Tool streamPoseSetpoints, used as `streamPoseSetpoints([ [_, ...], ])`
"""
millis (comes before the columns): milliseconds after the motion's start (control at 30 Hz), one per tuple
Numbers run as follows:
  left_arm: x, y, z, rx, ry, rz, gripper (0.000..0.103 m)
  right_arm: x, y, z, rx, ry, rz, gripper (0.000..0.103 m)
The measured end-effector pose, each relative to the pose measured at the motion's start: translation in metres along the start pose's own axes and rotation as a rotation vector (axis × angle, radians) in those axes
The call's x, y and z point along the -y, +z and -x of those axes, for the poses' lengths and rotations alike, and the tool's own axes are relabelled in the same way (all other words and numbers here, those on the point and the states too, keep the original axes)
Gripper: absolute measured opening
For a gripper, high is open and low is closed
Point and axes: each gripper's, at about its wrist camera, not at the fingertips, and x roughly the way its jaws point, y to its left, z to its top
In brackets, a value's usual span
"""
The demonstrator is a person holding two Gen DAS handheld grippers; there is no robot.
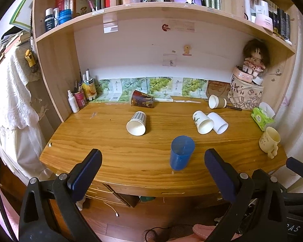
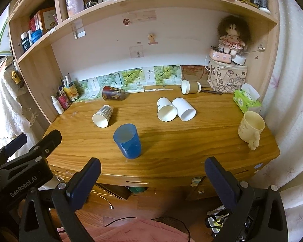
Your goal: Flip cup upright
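Observation:
A blue plastic cup (image 1: 181, 152) (image 2: 128, 141) stands upright near the desk's front edge. Several cups lie on their sides: a checkered paper cup (image 1: 137, 123) (image 2: 103, 116), a dark patterned cup (image 1: 142, 99) (image 2: 112, 93), two white cups side by side (image 1: 203, 122) (image 2: 166, 109) and a brown-sleeved cup (image 1: 217, 101) (image 2: 190, 87). A cream mug (image 1: 269, 140) (image 2: 250, 126) stands upright at the right edge. My left gripper (image 1: 151, 173) and right gripper (image 2: 152, 179) are both open and empty, held in front of the desk, apart from the cups.
The wooden desk (image 1: 111, 145) sits under bookshelves. Bottles and pens (image 1: 80, 94) stand at the back left. A patterned bag with a doll (image 1: 248, 92) and a green tissue pack (image 1: 262, 117) sit at the back right. White cloth (image 1: 10, 100) hangs at left.

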Motion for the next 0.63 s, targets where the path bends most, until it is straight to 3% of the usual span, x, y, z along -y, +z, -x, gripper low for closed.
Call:
streamPoseSetpoints([
  [633,0.0077,0.0003,-0.0046,-0.009,0.009,-0.005,0.102,0.0081,0.0014,-0.0054,-0.020,0.005,0.000,0.103],
])
